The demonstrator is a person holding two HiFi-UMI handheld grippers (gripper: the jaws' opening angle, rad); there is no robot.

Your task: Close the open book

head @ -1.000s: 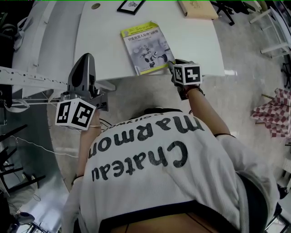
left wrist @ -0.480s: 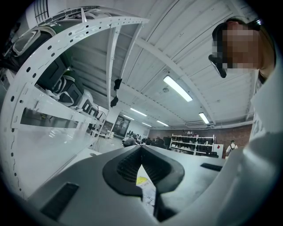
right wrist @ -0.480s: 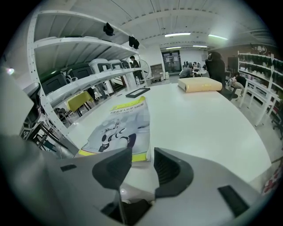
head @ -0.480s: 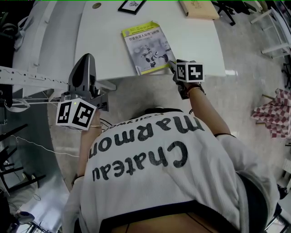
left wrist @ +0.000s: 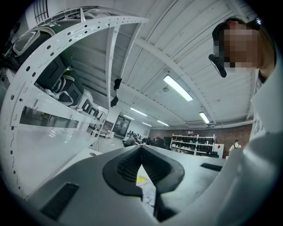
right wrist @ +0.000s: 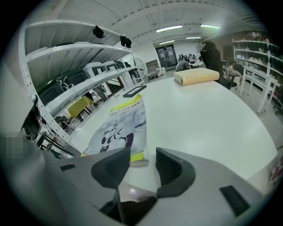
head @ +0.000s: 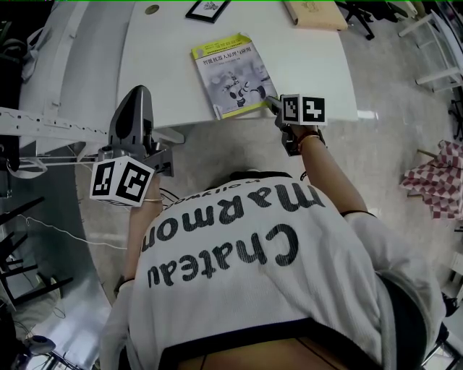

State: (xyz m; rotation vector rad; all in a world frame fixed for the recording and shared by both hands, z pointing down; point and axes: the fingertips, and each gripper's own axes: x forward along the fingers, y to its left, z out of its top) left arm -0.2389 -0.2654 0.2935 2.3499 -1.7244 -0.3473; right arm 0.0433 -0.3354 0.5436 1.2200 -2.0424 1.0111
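The book (head: 231,72) lies closed and flat on the white table (head: 311,65), its grey and yellow-green cover facing up. My right gripper (head: 274,102) sits at the book's near right corner, pointing down at the table's front edge. In the right gripper view the book (right wrist: 119,128) lies just beyond the left jaw, and the right gripper (right wrist: 143,159) is opening with nothing between its pads. My left gripper (head: 137,97) hovers off the table's left front corner, pointing level. In its own view the left gripper (left wrist: 141,148) has its pads meeting at the tips, with a sliver of book visible below.
A black picture frame (head: 208,9) and a thick tan book (head: 315,13) lie at the table's far edge. A white metal rack (head: 43,123) stands to the left. A checkered cloth (head: 438,181) lies on the floor at right.
The right gripper has rolled a little at the book's corner and its jaws have spread. The book and the left gripper have not moved.
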